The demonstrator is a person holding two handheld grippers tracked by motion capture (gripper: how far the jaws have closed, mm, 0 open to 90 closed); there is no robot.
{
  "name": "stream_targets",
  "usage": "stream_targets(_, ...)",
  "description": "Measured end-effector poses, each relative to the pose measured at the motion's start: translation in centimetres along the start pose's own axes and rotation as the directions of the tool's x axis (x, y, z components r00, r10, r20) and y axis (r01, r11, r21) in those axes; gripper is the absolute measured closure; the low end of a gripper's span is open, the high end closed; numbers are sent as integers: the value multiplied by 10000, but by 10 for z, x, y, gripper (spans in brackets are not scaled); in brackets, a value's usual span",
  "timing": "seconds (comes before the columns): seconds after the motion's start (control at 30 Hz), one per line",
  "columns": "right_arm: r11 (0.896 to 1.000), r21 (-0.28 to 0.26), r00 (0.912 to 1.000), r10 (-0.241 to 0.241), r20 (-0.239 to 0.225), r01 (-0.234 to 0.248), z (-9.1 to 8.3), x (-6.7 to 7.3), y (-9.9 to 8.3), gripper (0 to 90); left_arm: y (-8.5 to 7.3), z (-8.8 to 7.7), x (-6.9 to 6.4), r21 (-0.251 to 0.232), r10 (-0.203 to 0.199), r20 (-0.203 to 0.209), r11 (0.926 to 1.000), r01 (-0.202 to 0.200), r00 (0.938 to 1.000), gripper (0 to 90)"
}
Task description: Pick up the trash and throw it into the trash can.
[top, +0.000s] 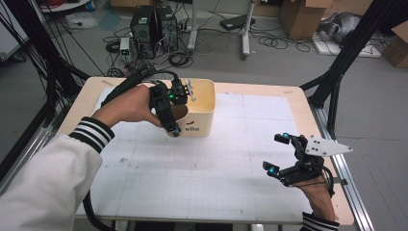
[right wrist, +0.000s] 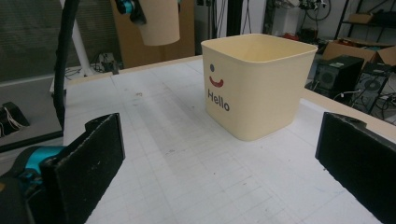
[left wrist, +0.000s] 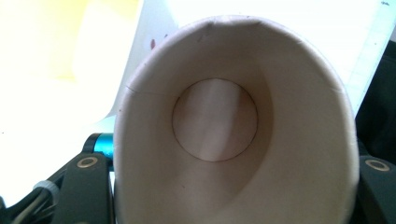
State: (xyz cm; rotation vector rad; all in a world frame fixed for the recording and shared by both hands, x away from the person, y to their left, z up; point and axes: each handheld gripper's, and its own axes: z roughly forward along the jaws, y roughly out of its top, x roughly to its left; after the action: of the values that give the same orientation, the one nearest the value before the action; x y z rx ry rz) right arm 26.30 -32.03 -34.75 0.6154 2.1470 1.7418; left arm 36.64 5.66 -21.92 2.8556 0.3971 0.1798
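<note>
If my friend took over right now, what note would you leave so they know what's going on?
Left gripper: shut on the paper cup, jaws squeezing its sides; it is held up in the air near the cream bin.
Right gripper: open, holding nothing, low at the near right of the table.
Things: the bin with the smiley and "Hello" stands upright on the table. The cup looks empty inside.
Done: the cup is picked up.
Left: probably carry the cup over the bin's open top and let go, but that is a guess.
</note>
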Motion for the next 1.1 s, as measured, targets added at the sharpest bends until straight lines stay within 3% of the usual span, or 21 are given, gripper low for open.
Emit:
stream_targets(0.07,10000,57,10000,19,-11,-19,0,0,0,2,0,-3,3,-13,12,-169,10000,-12,9999,342)
stream_targets(0.13,10000,65,10000,0,-9,0,2,0,0,2,1,-7,7,-79,-100,2,9999,100,9999,342)
stream_targets(0.43,10000,87,10000,-2,83,1,1,-1,0,2,6,-27,15,-167,-59,89,9998,60,9999,341)
stream_targets(1.1,9999,157,9999,8,102,-10,2,-1,0,2,21,-70,30,-70,-55,-6,10000,55,10000,342)
